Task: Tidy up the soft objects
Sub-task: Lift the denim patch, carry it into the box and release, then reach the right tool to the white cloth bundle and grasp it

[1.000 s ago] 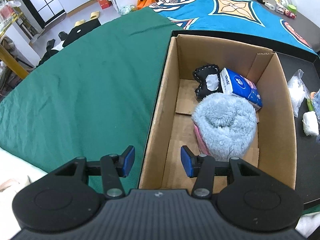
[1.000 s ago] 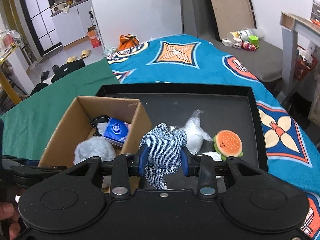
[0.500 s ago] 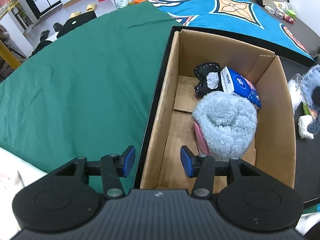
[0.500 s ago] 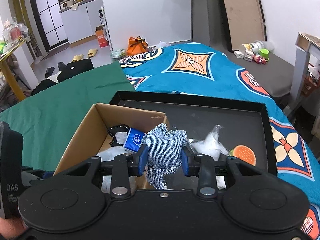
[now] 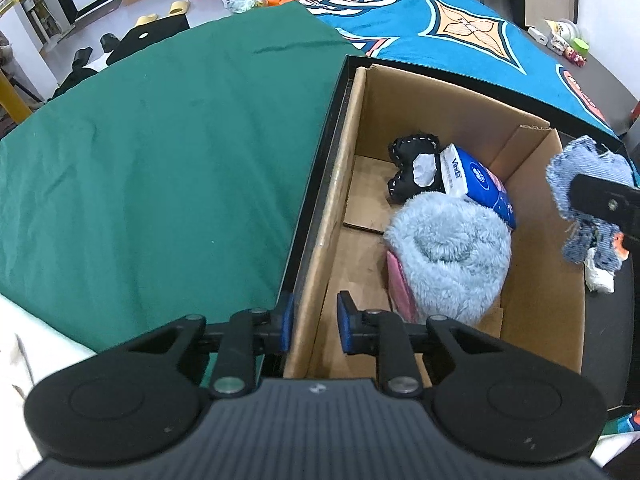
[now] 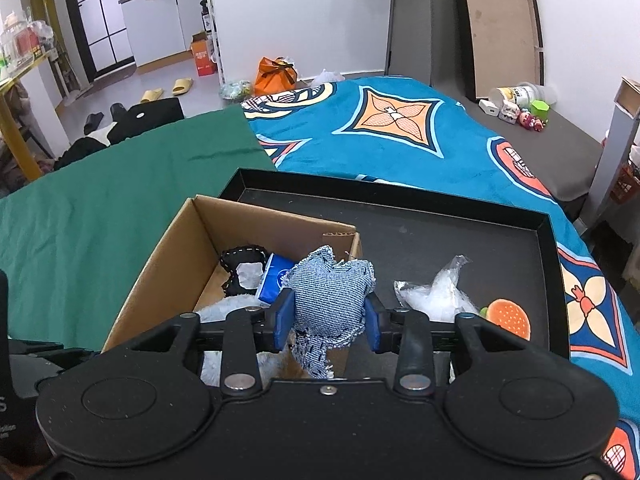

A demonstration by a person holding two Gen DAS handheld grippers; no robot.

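Right gripper (image 6: 326,322): you hold the denim heart (image 6: 330,300) between the blue pads, and the jaws have just been opening around it, so the grip is loosening.
Denim heart, place: it hangs over the cardboard box (image 6: 160,280), near its right wall.
Left gripper (image 5: 312,328): your jaws have just been closing across the box's left wall at the near corner; I cannot tell whether the pads press yet.
Risk, drop: if you let go now, the heart may catch the right wall and fall onto the black tray (image 6: 480,240).
Risk, box: thin cardboard can buckle or slide.
Textures: frayed woven denim; fluffy blue plush (image 5: 448,256); glossy tissue pack (image 5: 480,180); stitched black pillow (image 5: 412,152).
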